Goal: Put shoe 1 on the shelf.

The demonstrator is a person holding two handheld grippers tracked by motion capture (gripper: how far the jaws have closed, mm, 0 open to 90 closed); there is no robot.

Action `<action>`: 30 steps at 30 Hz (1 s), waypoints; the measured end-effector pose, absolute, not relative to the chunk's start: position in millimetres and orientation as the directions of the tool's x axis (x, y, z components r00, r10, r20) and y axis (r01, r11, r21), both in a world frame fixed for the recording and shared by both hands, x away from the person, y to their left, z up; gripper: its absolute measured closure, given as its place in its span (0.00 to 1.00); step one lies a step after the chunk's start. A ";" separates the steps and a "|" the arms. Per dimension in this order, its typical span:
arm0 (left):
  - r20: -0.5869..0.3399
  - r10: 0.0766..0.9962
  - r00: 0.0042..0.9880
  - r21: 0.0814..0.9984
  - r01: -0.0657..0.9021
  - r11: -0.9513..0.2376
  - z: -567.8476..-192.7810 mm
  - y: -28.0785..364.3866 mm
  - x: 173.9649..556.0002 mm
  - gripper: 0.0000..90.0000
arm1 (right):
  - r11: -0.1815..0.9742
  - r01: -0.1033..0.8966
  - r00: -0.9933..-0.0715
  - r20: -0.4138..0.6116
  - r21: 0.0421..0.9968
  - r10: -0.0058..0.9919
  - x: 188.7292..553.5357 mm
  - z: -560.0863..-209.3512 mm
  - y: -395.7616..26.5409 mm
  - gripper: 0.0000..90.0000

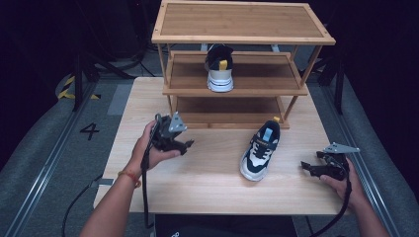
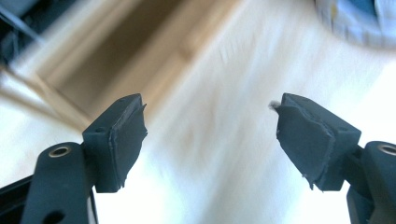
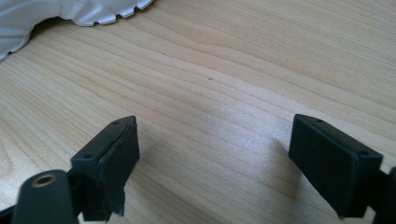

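A navy, white and light-blue shoe (image 1: 260, 150) lies on the wooden table, toe toward me, in front of the shoe rack (image 1: 237, 64). Its matching shoe (image 1: 219, 68) stands on the rack's middle shelf, heel toward me. My left gripper (image 1: 187, 145) is held above the table left of the loose shoe, open and empty (image 2: 210, 133); the shoe's blurred edge (image 2: 359, 23) sits at the top right of the left gripper view. My right gripper (image 1: 307, 167) rests low at the table's right side, open and empty (image 3: 212, 158), with the shoe's white sole (image 3: 70, 14) ahead at top left.
The three-tier wooden rack has a bare top shelf (image 1: 242, 20) and a lower shelf (image 1: 227, 106) at table level. The table (image 1: 207, 187) ends close behind both hands. A dark floor with rails and a number marking (image 1: 89, 130) surrounds it.
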State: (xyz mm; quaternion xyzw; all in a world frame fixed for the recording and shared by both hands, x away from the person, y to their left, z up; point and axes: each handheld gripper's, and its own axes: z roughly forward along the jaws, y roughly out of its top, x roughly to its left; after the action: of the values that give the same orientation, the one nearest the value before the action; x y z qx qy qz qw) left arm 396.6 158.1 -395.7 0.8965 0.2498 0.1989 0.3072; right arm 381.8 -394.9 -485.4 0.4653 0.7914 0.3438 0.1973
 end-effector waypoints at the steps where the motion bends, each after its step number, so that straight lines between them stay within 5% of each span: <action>1: 0.188 0.572 0.798 0.641 0.342 -0.687 -405.2 163.3 390.6 0.27 | 0.336 0.601 -0.490 0.002 0.725 0.872 382.5 -484.5 -394.9 0.24; 8: 0.129 0.589 0.798 0.618 0.400 -0.677 -451.9 191.4 351.9 0.27 | 0.338 0.564 -0.499 -0.015 0.754 0.866 390.4 -456.4 -386.3 0.34; 18: -0.023 0.629 0.777 0.651 0.489 -0.580 -477.4 213.5 335.3 0.22 | 0.427 0.419 -0.630 -0.082 0.801 0.772 424.2 -393.1 -335.8 0.50; 30: -0.019 0.631 0.776 0.685 0.470 -0.557 -482.6 216.7 334.2 0.18 | 0.523 0.411 -0.708 -0.099 0.747 0.699 463.2 -378.7 -293.9 0.58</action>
State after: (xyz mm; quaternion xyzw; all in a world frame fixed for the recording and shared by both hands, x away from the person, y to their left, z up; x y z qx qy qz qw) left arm 334.2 216.7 -482.6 0.8747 0.3145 0.1149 0.3504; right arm 463.2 -293.9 -378.7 0.3267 0.8498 0.3631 0.1981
